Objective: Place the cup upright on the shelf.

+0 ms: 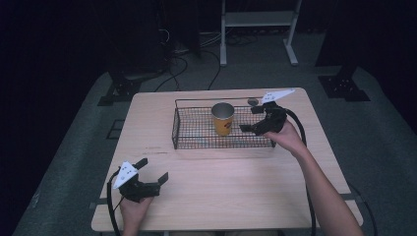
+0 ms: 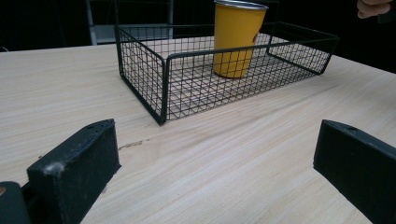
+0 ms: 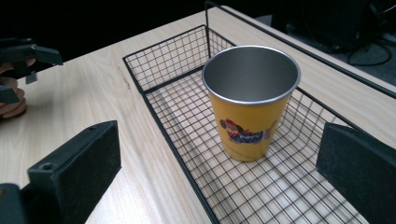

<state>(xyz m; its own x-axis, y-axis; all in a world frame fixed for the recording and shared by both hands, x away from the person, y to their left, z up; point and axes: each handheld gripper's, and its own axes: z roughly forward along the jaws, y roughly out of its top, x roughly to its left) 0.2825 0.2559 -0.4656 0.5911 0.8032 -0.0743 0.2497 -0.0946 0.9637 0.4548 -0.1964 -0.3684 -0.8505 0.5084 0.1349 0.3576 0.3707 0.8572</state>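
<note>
High view shows a yellow cup point(image 1: 223, 118) standing upright inside a black wire basket point(image 1: 196, 140) on the far half of the wooden worktop point(image 1: 221, 187). The cup has a shiny metal inside and a small picture on its side. The right gripper point(image 1: 252, 119) hangs over the right end of the basket, near the cup, with its jaws wide apart. The left gripper point(image 1: 153, 170) sits low at the near left of the worktop, well apart from the basket, jaws apart too and holding nothing.
</note>
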